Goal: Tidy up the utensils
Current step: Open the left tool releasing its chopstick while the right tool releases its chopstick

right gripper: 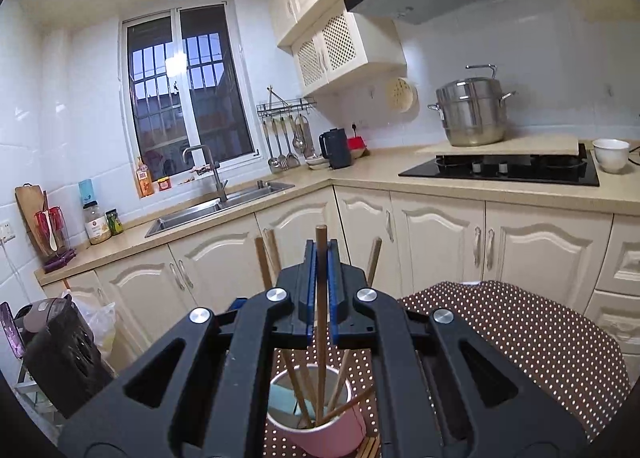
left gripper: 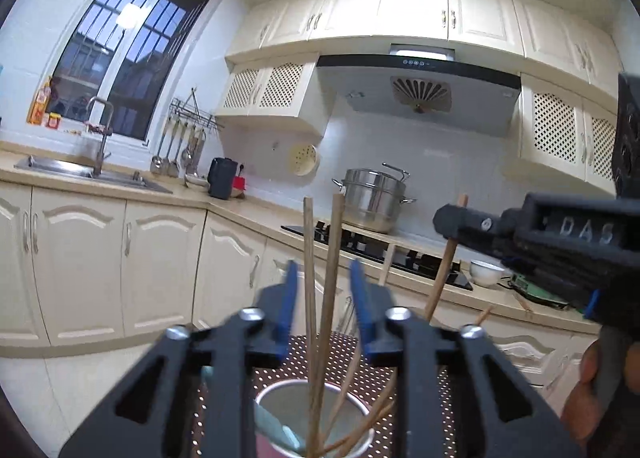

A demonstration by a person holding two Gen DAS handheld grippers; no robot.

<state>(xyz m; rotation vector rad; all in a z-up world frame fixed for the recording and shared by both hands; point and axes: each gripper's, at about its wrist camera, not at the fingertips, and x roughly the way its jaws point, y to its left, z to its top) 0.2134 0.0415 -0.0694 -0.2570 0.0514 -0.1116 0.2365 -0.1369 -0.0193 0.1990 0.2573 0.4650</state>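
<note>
Right gripper point(right gripper: 321, 258) fingers clamped on chopstick point(right gripper: 321, 298) over pink cup point(right gripper: 320, 434); left gripper point(left gripper: 324, 282) fingers apart, two chopsticks point(left gripper: 332, 258) loose between.

"DAS" in raised letters on right gripper point(left gripper: 450, 222)

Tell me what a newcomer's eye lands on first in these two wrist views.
First, the pink round cup on the brown polka-dot cloth, bristling with wooden chopsticks. The right gripper is shut on one upright wooden chopstick above it, while the left gripper stands open around two more. Behind, a shiny steel steamer pot sits by the black hob.
</note>
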